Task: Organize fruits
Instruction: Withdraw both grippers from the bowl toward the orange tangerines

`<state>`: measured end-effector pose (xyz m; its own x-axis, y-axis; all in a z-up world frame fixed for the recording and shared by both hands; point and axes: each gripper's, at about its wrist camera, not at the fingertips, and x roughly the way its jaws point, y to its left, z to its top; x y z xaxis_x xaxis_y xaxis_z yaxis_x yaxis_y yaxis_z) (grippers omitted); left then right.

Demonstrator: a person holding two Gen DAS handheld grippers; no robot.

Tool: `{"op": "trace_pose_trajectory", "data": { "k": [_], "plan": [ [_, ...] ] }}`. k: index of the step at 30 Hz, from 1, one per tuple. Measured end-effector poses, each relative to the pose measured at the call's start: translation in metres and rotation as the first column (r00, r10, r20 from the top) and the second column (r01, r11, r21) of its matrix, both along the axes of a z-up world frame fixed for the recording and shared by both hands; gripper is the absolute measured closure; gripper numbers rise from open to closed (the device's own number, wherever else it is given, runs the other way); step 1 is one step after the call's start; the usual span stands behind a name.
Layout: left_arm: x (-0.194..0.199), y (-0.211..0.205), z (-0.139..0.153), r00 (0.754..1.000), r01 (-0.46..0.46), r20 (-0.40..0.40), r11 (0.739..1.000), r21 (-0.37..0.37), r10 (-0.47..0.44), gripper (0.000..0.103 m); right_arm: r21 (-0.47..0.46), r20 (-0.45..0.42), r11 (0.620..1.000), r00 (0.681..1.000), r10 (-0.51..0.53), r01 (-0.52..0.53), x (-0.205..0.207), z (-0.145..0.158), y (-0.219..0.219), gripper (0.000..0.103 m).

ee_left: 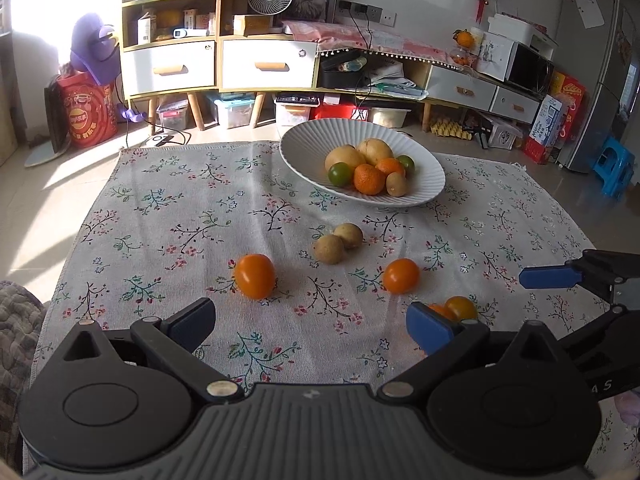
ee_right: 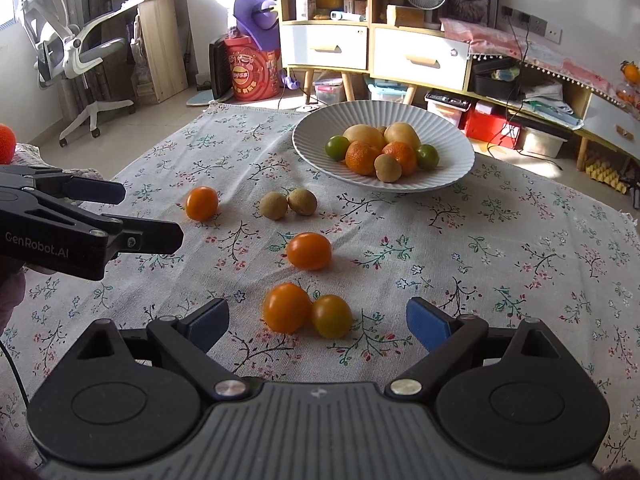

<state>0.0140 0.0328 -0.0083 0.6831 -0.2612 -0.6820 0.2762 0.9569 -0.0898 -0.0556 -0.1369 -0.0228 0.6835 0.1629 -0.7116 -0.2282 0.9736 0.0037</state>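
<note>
Right gripper (ee_right: 318,324): jaws wide apart, empty, low over the floral tablecloth (ee_right: 500,264), with two touching orange tomatoes (ee_right: 306,312) on the cloth between its blue pads. Left gripper (ee_left: 312,322): jaws likewise wide, empty, above bare cloth; one orange tomato (ee_left: 255,276) just ahead. Further out: another orange tomato (ee_right: 309,251), two small brown fruits (ee_right: 288,203) side by side. Far end: white ribbed bowl (ee_right: 316,128) with two yellow, two orange, two green and one brown fruit.
</note>
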Motion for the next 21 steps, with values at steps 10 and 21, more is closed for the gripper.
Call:
{"op": "trace_pose_trajectory", "data": {
  "k": [10, 21],
  "plan": [
    [-0.006, 0.007, -0.018, 1.0, 0.006, -0.025, 0.998, 0.057, -0.005, 0.008, 0.0, -0.032, 1.0, 0.999, -0.028, 0.028, 0.003, -0.008, -0.009, 0.009],
    [-0.013, -0.016, -0.039, 0.991, 0.131, -0.027, 0.991, 0.032, -0.131, 0.008, 0.001, -0.056, 0.998, 0.997, -0.059, 0.059, 0.01, -0.014, -0.022, 0.013]
  ]
}}
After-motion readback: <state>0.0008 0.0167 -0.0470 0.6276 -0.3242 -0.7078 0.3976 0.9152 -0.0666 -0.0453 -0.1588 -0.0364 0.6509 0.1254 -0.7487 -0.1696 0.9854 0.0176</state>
